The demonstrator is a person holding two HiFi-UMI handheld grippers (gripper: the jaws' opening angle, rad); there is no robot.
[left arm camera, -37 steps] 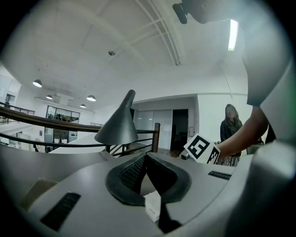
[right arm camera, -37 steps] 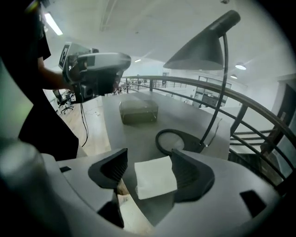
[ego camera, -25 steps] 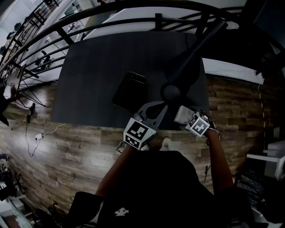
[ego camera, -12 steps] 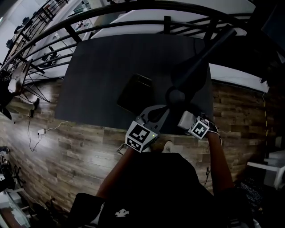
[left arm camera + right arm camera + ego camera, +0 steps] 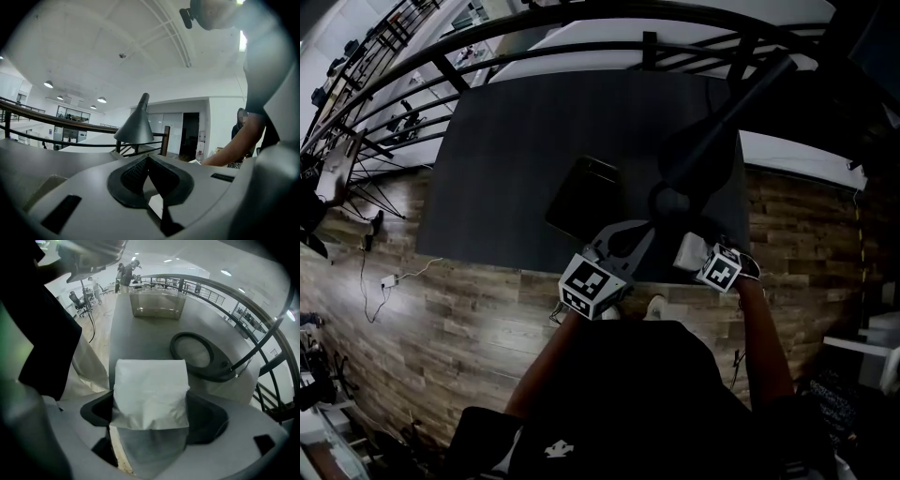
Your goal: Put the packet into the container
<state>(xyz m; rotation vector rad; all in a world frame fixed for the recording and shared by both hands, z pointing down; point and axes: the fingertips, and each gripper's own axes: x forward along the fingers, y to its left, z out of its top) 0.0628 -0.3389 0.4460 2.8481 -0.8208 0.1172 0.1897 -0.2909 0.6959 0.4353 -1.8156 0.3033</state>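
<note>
Container (image 5: 581, 195) sits left of centre on the table (image 5: 502, 150), open side up, and looks empty from the right gripper view. Left gripper (image 5: 146, 161): jaws fully together, nothing in them, aimed roughly level across the table. My read is it's parked, since this is a one-hand job. The lamp (image 5: 670, 200) base stands just right of the container, with its arm running up and right, so it's in the way of any straight carry. Right gripper (image 5: 152, 413) is at the near right edge of the table, pointing steeply down. Its jaws are spread wide and have just been closing, with the packet (image 5: 150, 380) between them and a pad against each side edge. The wide spread makes sense because the packet is taken across its full width. The packet is well apart from the container, so nothing is delivered yet. Judging by this, it's the grasp step. Next comes a lift, then a move left and forward clear of the lamp base.
</note>
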